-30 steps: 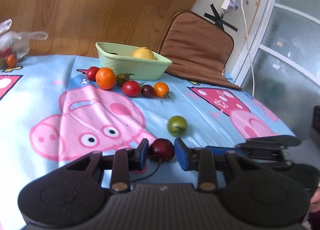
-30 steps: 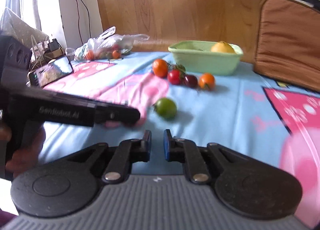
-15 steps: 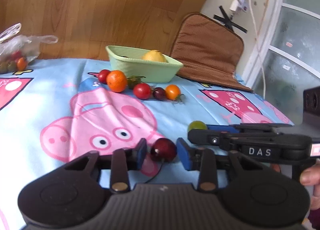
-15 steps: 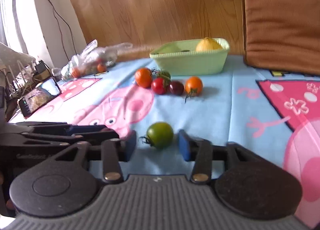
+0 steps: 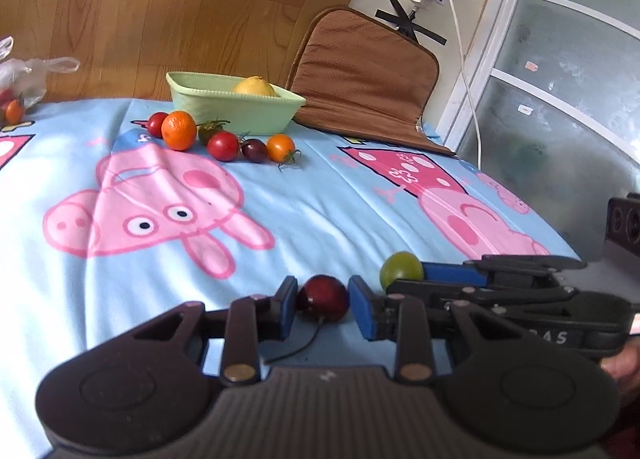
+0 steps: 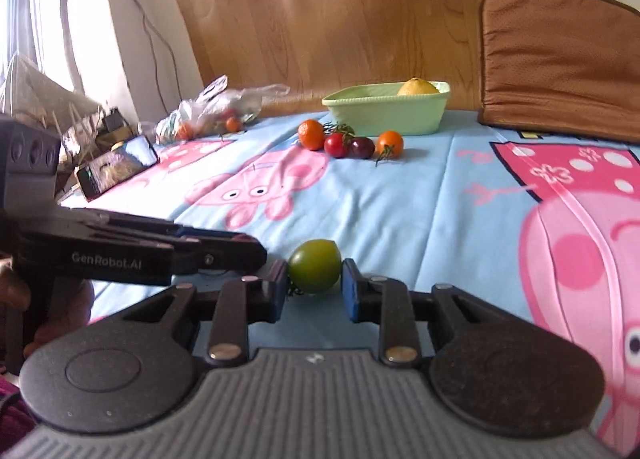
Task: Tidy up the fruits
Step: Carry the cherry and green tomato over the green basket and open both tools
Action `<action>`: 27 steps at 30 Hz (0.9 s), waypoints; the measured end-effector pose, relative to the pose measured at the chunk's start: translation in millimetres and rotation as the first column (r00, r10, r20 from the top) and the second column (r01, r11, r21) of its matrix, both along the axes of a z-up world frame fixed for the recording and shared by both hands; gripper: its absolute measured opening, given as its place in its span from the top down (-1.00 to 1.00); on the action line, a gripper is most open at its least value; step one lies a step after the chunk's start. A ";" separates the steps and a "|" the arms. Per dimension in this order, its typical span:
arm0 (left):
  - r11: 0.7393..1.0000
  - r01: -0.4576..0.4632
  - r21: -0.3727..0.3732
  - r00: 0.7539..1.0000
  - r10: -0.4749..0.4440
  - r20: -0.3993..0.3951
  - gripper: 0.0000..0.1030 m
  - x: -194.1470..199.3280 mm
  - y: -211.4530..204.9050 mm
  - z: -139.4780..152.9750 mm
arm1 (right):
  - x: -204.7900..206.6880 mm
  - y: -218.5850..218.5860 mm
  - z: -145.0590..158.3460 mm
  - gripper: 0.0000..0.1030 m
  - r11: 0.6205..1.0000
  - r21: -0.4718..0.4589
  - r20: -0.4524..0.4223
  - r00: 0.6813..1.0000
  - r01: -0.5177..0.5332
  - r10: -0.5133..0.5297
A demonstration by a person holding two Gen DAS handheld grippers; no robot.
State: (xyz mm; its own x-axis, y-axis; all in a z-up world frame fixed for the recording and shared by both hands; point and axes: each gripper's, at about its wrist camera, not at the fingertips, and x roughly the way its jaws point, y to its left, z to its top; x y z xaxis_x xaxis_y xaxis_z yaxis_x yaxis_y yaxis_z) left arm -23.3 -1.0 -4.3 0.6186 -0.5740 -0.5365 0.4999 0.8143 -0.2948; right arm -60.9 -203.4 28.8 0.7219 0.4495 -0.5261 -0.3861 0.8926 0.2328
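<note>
Fruits get sorted cleanly if the left gripper (image 5: 322, 309) keeps its clamp on the dark red tomato (image 5: 323, 298) while the right gripper (image 6: 314, 289) (pads flanking, perhaps touching, the green tomato (image 6: 315, 271) on the blanket (image 6: 420, 215)) squeezes gently before lifting toward the green basin (image 6: 386, 109).

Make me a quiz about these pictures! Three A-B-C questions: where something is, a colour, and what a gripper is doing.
1. Where is the lemon? A in the green bowl; B on the floor; C in a plastic bag.
2. What colour is the cushion? A blue; B brown; C white.
3. What is the left gripper doing? A open, empty; B shut on the dark red tomato; C shut on an orange.
1 A: it peeks over the rim. 2 B: its fabric is brown. 3 B: both pads press the tomato.
</note>
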 end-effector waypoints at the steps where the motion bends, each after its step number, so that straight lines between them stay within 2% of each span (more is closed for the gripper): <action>1: 1.000 0.003 -0.011 1.000 -0.003 -0.010 0.45 3.7 0.9 2.4 | 2.3 -0.4 0.3 0.39 1.000 0.003 -0.003 1.000 0.007 -0.007; 8: 1.000 -0.022 -0.019 0.998 0.024 0.066 0.45 51.7 5.6 44.7 | 43.8 -3.4 24.3 0.39 0.998 0.045 0.059 0.998 0.033 -0.036; 11: 0.998 -0.057 0.002 0.991 0.056 0.121 0.45 89.6 1.8 65.4 | 77.9 -5.2 42.3 0.39 0.997 0.050 0.127 0.990 0.051 -0.057; 14: 0.995 -0.094 0.013 0.986 0.092 0.141 0.44 142.0 -5.8 78.5 | 124.1 -4.4 57.5 0.39 0.995 0.075 0.165 0.983 0.073 -0.085; 17: 0.988 -0.155 0.026 0.980 0.150 0.131 0.44 196.2 -12.9 77.7 | 174.4 -0.4 56.8 0.39 0.991 0.080 0.146 0.982 0.109 -0.120; 21: 0.971 -0.231 0.058 0.971 0.226 0.085 0.44 251.3 -21.8 63.7 | 220.6 9.2 39.2 0.39 0.990 0.057 0.098 0.986 0.129 -0.134; 27: 0.963 -0.248 0.101 0.969 0.246 0.035 0.44 286.0 -27.5 44.3 | 252.6 20.3 17.8 0.36 0.990 0.002 0.073 0.988 0.138 -0.138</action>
